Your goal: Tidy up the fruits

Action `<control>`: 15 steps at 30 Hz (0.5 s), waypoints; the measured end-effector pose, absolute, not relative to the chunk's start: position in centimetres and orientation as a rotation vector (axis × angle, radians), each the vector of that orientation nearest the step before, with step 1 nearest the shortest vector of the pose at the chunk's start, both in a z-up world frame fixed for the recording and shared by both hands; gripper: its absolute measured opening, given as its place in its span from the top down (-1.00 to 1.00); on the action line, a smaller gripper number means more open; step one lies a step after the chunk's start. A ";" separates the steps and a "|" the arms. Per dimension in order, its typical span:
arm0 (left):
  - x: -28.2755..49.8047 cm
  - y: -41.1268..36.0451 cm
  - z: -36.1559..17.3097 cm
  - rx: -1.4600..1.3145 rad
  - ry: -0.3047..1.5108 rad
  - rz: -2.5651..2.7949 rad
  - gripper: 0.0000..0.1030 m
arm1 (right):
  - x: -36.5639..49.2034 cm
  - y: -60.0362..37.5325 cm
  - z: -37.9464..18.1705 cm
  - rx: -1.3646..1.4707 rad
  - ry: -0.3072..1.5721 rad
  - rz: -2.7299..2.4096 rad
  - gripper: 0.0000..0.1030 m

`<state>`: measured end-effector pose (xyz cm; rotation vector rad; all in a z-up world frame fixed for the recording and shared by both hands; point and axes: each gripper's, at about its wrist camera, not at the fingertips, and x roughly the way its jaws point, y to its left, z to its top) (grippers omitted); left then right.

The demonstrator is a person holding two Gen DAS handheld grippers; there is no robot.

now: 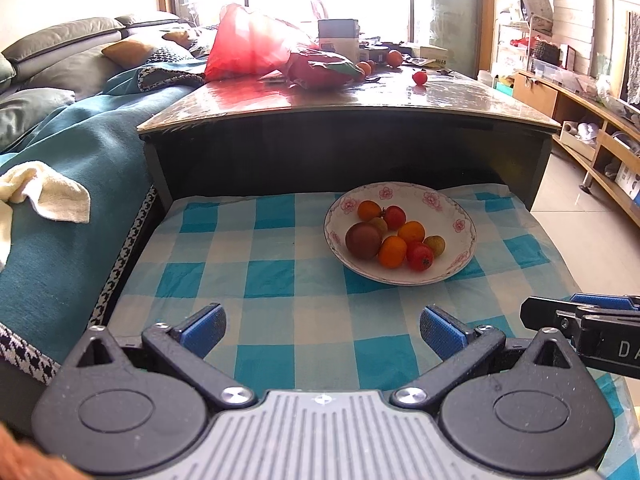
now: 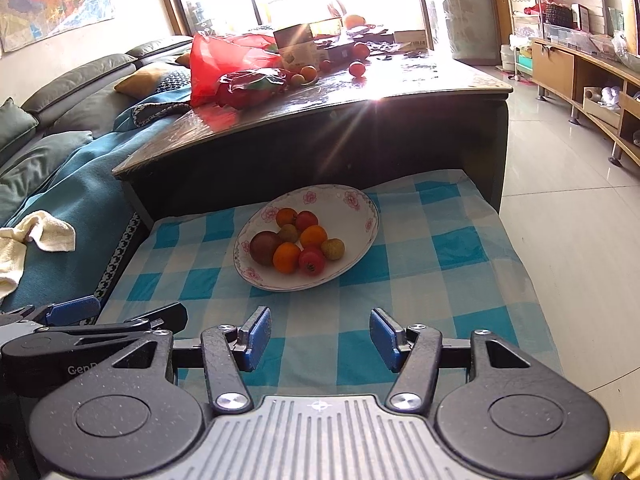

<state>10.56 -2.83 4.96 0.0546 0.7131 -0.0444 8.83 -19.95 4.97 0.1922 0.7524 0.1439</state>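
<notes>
Fruits [image 1: 394,238] sit piled in a flowered plate [image 1: 460,210] on the checked cloth [image 1: 260,264] covering a low table. Left tongs [image 1: 323,334] and right tongs [image 2: 320,338] hover nearby, both released, gripping nothing.

A low worktop [image 1: 280,300] is covered by a blue-and-white checked cloth [image 1: 248,248]. A floral-rimmed plate [image 1: 436,204] rests on the cloth and holds small fruits [image 1: 392,250]. Behind it, a higher glossy worktop [image 1: 360,100] carries a red plastic bag [image 1: 248,44], boxes [image 1: 338,38] and loose fruits [image 1: 420,78].
</notes>
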 end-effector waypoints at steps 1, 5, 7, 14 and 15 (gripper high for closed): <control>10.2 -2.8 4.9 0.058 0.714 -0.044 -1.00 | 8.6 -19.9 5.0 0.192 0.753 0.145 0.02; 9.1 -2.4 4.9 0.054 0.729 -0.051 -1.00 | 7.5 -19.5 5.0 0.191 0.755 0.148 0.02; 8.6 -2.4 4.9 0.057 0.743 -0.063 -1.00 | 6.9 -19.4 5.1 0.192 0.756 0.152 0.02; 6.7 -2.4 5.0 0.070 0.747 -0.070 -1.00 | 5.0 -18.8 5.2 0.181 0.756 0.162 0.02; 6.5 -2.4 4.9 0.071 0.748 -0.069 -1.00 | 4.9 -18.8 5.2 0.181 0.755 0.162 0.02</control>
